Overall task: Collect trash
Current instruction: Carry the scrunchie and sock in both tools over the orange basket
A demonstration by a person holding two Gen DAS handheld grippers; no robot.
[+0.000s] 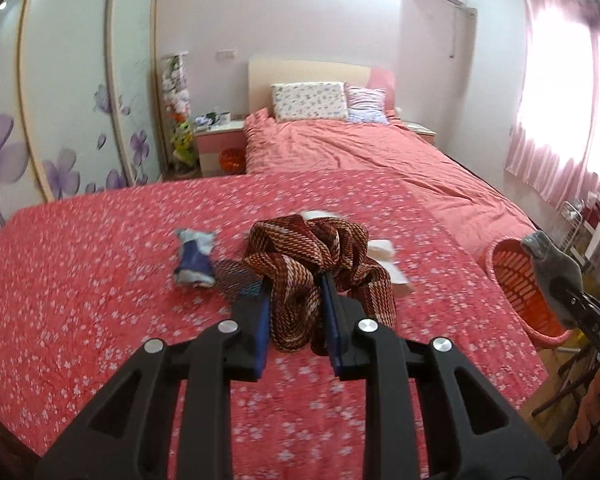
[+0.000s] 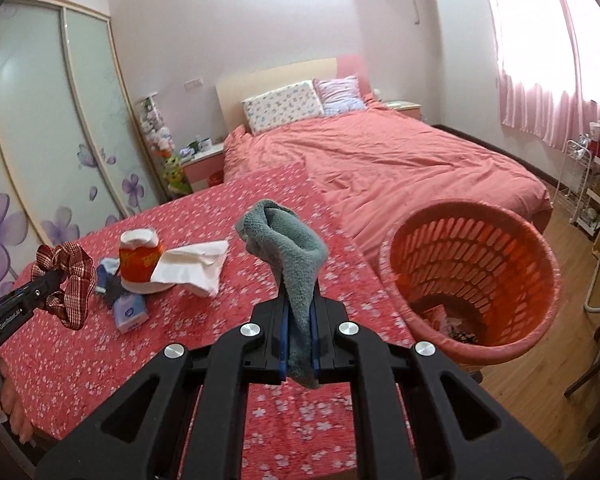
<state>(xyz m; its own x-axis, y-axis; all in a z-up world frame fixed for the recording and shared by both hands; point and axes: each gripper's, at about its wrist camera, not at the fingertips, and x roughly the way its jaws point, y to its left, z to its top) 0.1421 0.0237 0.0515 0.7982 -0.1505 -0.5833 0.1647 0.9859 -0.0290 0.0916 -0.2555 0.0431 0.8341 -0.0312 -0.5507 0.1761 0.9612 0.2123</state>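
My left gripper [image 1: 296, 280] is shut on a brown-and-red striped cloth band [image 1: 316, 256], held above the red flowered table cover [image 1: 100, 300]; both also show in the right wrist view, the band [image 2: 70, 284] at the far left. My right gripper [image 2: 300, 296] is shut on a grey-green terry cloth [image 2: 288, 248], just left of the orange slatted basket [image 2: 472, 276], which holds some scraps at its bottom. On the cover lie a red-orange paper cup [image 2: 140, 260], a white tissue [image 2: 196, 264] and a blue-white wrapper [image 2: 130, 312], which also shows in the left wrist view [image 1: 194, 256].
A bed with a pink duvet [image 2: 380, 160] stands behind the table. A wardrobe with flowered glass doors [image 2: 60, 140] lines the left wall. A white wire rack [image 2: 592, 184] and chair legs [image 2: 596, 352] stand at the right on the wood floor.
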